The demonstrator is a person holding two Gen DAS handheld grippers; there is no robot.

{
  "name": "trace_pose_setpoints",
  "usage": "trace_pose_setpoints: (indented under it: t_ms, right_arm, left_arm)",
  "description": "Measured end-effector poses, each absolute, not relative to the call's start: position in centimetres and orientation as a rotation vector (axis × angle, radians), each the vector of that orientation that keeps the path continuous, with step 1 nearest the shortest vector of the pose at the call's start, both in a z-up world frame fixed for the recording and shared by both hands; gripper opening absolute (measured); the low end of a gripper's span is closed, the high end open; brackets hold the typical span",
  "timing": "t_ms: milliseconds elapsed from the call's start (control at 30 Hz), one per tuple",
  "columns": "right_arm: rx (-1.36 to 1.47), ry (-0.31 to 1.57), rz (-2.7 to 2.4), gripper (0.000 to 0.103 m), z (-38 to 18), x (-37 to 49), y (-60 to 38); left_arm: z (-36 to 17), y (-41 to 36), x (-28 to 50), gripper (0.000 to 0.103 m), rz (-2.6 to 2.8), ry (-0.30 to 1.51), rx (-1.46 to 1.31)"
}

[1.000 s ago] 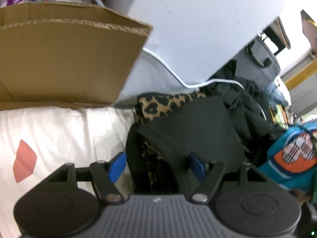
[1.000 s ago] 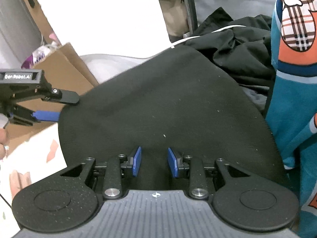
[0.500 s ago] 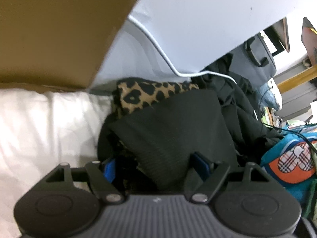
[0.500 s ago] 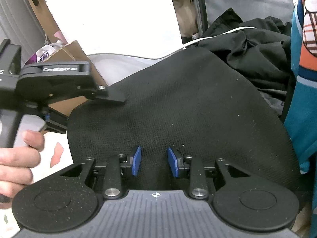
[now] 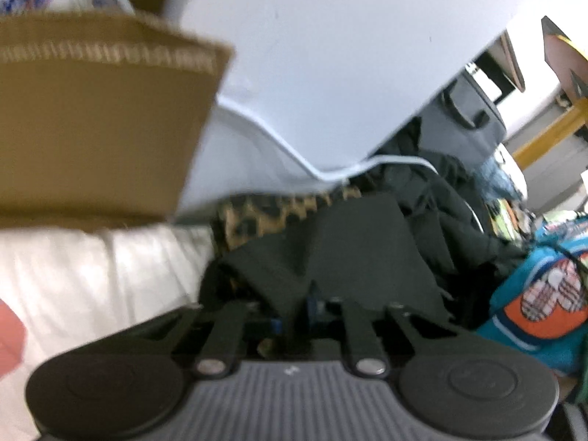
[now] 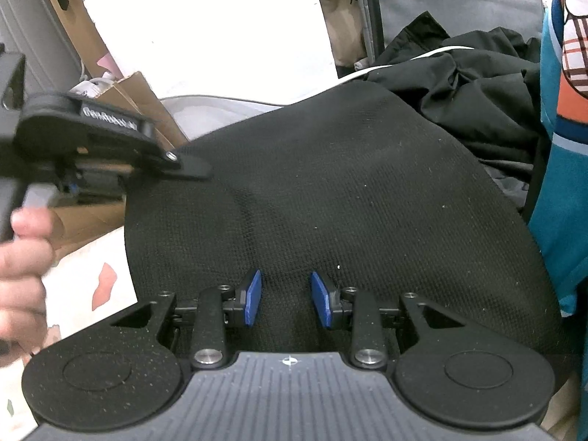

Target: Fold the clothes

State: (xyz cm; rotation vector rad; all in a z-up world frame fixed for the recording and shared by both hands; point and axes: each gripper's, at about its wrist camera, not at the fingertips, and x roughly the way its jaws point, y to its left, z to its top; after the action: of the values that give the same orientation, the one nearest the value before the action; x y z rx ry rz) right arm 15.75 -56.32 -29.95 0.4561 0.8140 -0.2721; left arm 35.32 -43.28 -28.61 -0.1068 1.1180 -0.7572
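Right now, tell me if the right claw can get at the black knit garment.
Probably yes. The right claw is open, its blue pads hovering just over the black knit garment, with nothing between them. The left claw already pinches the garment's far edge, well off to the side.

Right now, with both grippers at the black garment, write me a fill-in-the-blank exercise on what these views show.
1. The left gripper has its jaws ____ on the black garment.
2. The right gripper has its jaws ____ over the same cloth.
3. The fabric peeking out behind the black garment has a ____ print.
4. The box at upper left of the left wrist view is made of ____.

Missing words: shut; open; leopard; cardboard
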Motion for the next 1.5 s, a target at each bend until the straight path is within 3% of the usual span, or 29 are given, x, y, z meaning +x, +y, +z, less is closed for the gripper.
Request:
trace_pose_setpoints:
  t_ms: [300,567,833,1067,1267,1500]
  right_arm:
    - [0.477,0.811,-0.243,0.039,-30.1,15.1,-56.9]
    - [0.481,0.795,-0.225,0.04,-29.5,14.1,-57.0]
    - [0.475,0.776,-0.249,0.04,-28.9,12.3,-57.9]
    - [0.468,0.781,-0.279,0.04,-29.2,11.4,-58.7]
    - [0.458,0.798,-0.332,0.04,-30.1,10.6,-59.8]
    - [0.452,0.783,-0.406,0.041,-30.5,10.6,-61.5]
  left_arm:
    - [-26.9,-42.9,37.3,0.003,-0.626,1.041,0.018]
    - [-25.0,-41.4,36.5,0.017,-0.576,0.99,0.125]
    - [-23.1,-43.3,31.1,0.019,-0.698,0.98,0.159]
    - [-25.7,-45.6,28.2,0.018,-0.725,1.018,0.251]
    - [-28.8,-46.0,28.6,0.028,-0.685,1.032,0.323]
    - [-30.0,-46.8,28.9,0.03,-0.67,1.028,0.34]
